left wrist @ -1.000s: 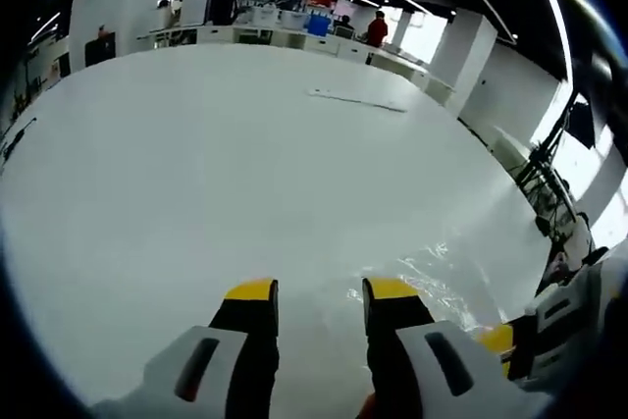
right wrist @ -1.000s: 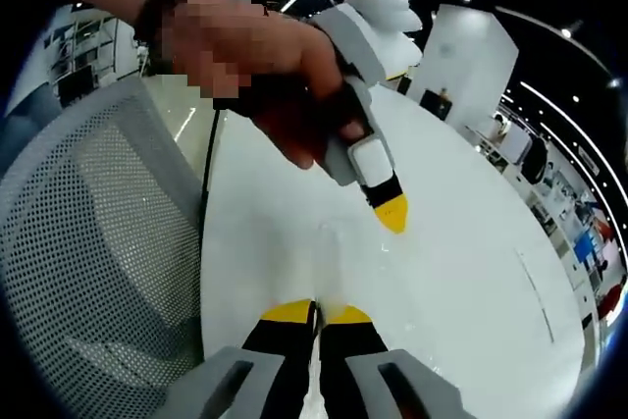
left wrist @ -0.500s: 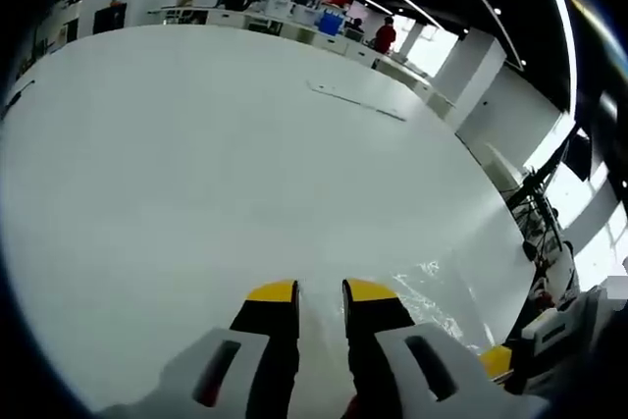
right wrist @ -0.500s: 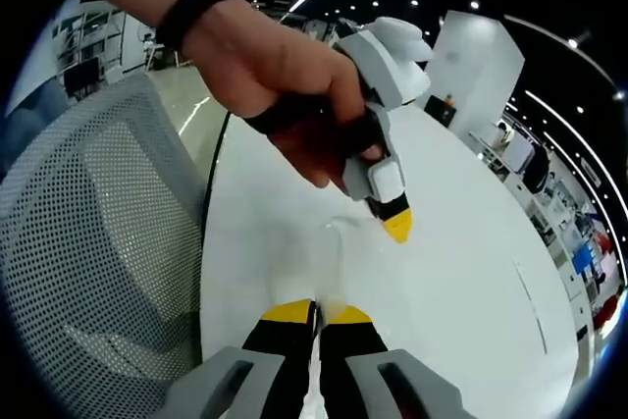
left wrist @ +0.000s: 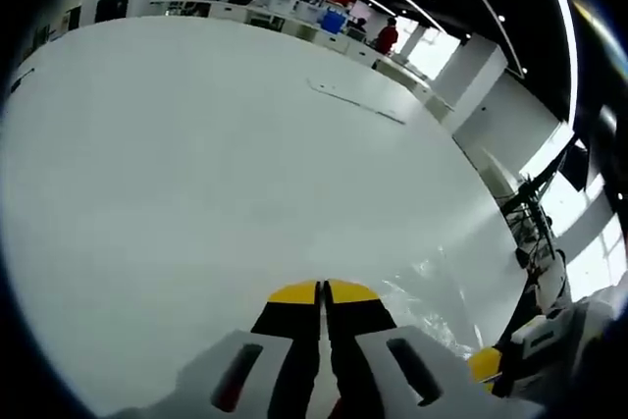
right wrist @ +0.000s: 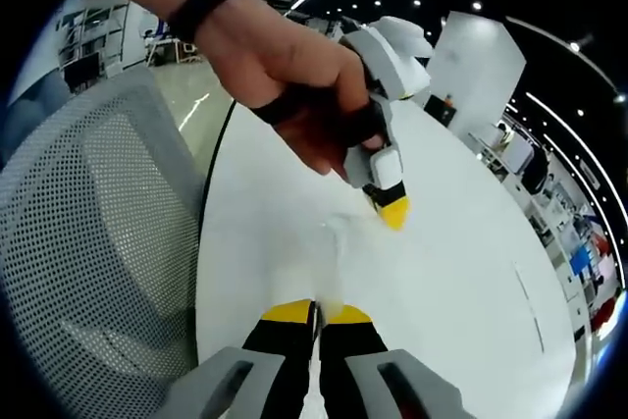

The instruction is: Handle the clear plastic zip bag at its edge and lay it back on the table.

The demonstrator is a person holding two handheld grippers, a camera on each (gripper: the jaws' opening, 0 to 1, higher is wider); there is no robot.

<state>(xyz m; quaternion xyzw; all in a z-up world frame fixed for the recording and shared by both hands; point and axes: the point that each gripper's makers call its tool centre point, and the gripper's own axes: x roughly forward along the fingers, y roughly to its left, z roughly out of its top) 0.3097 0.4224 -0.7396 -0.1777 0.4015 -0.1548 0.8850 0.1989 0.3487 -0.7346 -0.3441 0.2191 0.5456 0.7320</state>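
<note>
One clear plastic zip bag (right wrist: 343,242) is lying limp on the white desk (left wrist: 196,164), likely light, thin and slippery. Both tongs are pinching its edges: the left tongs (left wrist: 322,291) and the right tongs (right wrist: 316,313), each with jaws together.

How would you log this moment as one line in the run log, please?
left claw: shut on clear plastic zip bag edge | right claw: shut on bag edge | bag: on white round table

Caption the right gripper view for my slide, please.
Both grippers pinch the clear zip bag over the white table.
</note>
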